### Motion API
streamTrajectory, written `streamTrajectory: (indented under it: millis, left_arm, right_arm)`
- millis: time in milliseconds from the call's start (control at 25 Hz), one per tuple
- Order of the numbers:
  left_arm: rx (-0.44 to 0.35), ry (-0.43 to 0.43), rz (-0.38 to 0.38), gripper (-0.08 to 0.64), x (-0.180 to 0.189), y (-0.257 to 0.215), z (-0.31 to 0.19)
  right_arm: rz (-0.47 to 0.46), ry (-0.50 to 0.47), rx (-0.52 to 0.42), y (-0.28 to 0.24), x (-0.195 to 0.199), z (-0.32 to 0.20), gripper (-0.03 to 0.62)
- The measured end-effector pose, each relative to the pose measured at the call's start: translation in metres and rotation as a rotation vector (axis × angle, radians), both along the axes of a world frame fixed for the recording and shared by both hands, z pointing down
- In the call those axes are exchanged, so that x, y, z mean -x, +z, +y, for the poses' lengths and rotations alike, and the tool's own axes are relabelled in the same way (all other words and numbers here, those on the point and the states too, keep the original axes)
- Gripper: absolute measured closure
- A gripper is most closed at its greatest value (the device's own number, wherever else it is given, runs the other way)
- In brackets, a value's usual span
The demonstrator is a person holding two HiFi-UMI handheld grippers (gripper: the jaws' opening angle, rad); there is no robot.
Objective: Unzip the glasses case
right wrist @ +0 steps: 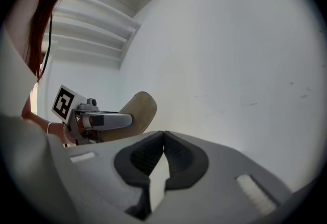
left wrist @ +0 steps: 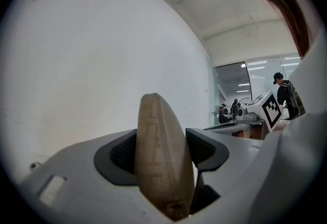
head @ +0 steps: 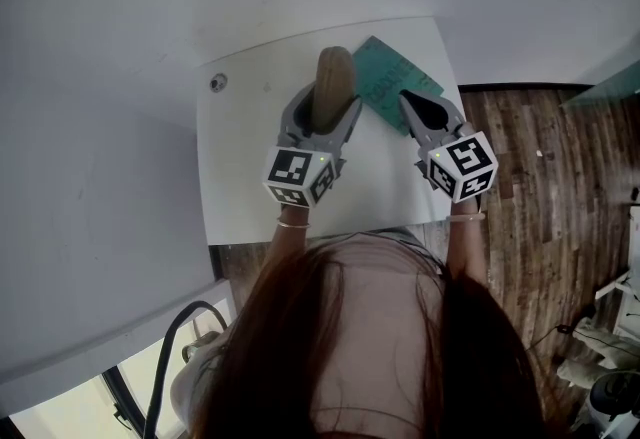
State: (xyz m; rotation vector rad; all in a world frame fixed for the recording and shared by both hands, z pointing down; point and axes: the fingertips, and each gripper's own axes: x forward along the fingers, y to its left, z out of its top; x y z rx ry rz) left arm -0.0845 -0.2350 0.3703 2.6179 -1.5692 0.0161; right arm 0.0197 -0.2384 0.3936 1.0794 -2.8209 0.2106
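We held the case (left wrist: 161, 156) on edge over the table (head: 240, 177), clamped in the left gripper (head: 326, 115) (probably stiff, light, slightly slippery fabric). The right gripper (right wrist: 163, 135), closed and empty, should pinch the pull.

Tan fabric glasses case (head: 334, 77), apparently zipped shut, stands edgewise, clamped in the left gripper (head: 328, 113).
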Motion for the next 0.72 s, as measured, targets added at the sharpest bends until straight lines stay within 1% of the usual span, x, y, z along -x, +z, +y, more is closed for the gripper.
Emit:
streamTrajectory:
  millis: [280, 720]
  left_arm:
    - [-0.01, 0.007, -0.008, 0.27, 0.019, -0.003, 0.017]
    - [-0.044, 0.032, 0.002, 0.27, 0.038, -0.016, 0.045]
  right_arm:
    - [0.001, 0.075, -0.026, -0.007, 0.008, 0.016, 0.589]
    - [0.02, 0.119, -0.036, -0.013, 0.021, 0.049, 0.589]
